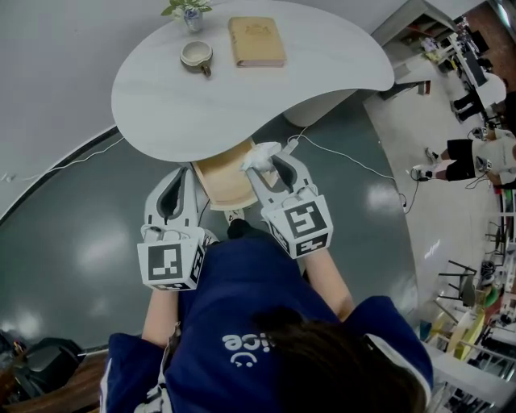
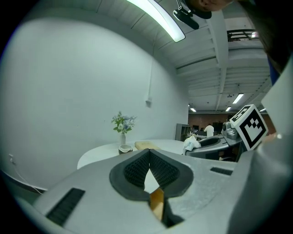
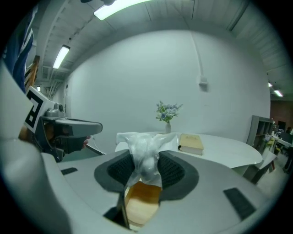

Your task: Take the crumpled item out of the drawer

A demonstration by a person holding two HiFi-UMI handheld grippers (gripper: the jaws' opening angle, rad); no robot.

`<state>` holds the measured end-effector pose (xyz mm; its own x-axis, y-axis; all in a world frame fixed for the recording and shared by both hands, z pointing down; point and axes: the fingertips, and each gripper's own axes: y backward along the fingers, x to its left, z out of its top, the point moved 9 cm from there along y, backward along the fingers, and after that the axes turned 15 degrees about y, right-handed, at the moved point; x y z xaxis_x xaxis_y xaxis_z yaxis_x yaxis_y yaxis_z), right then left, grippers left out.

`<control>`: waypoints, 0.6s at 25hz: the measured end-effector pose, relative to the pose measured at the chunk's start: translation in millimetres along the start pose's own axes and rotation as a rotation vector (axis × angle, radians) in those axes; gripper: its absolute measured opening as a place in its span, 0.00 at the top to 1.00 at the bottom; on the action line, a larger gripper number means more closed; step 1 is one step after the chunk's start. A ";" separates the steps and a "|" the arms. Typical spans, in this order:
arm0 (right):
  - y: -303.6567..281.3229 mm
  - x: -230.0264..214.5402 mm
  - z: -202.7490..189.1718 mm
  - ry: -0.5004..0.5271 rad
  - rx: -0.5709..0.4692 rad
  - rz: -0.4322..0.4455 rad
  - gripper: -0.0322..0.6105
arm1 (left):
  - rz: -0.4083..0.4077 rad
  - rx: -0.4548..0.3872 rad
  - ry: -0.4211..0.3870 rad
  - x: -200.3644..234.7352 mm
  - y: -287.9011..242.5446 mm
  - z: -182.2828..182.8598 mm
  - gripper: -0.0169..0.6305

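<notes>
Dark hair (image 1: pixel 339 355) and a blue shirt (image 1: pixel 242 298) of the person fill the bottom of the head view. Ahead of them both tools are held out over the grey floor (image 1: pixel 81 234). The right tool (image 1: pixel 262 158) grips the crumpled item (image 1: pixel 260 153), a white wad, just at the edge of the white surface (image 1: pixel 242 105) and over the open wooden drawer (image 1: pixel 222 184). The left tool (image 1: pixel 179 171) is beside the drawer, to its left, with nothing in it. On the surface, well apart from the tools, lie a book (image 1: pixel 256 41) and a cup (image 1: pixel 196 55), with a vase (image 1: pixel 187 11) of flowers at the far edge.

From the left gripper view, the left tool (image 2: pixel 149 153) has its jaws together – the pads meet at the tips and hold nothing. Through the small gap under them a piece of the drawer (image 2: pixel 157 203) shows. At the right the right tool (image 2: pixel 215 142) carries the crumpled item (image 2: pixel 190 145).

From the right gripper view, the right tool (image 3: pixel 146 157) is about half closed, and its pads press on the crumpled item (image 3: pixel 145 155) – thin whitish plastic that sticks up above the jaws. Below it is the drawer (image 3: pixel 142 203); behind it, the book (image 3: pixel 191 144) and the vase (image 3: pixel 167 118).
</notes>
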<state>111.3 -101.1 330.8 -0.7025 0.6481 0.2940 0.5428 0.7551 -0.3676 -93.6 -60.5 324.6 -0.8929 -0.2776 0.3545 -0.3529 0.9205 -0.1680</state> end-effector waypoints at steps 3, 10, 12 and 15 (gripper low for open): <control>7.5 -3.6 11.1 0.005 -0.074 -0.022 0.69 | -0.010 -0.037 -0.018 -5.3 3.3 7.7 0.97; 20.6 -8.6 30.9 -0.008 -0.221 -0.061 0.69 | -0.043 -0.093 -0.010 -11.6 8.6 27.5 0.97; 23.3 -8.2 33.7 -0.014 -0.240 -0.074 0.69 | -0.069 -0.106 -0.001 -13.2 9.9 29.3 0.97; 26.3 -8.2 36.5 -0.016 -0.266 -0.104 0.69 | -0.069 -0.118 -0.032 -16.8 10.9 29.0 0.97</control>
<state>114.5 -90.2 286.6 -0.7670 0.5654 0.3034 0.5673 0.8185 -0.0911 -90.5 -53.8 290.1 -0.8770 -0.3480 0.3314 -0.3797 0.9245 -0.0341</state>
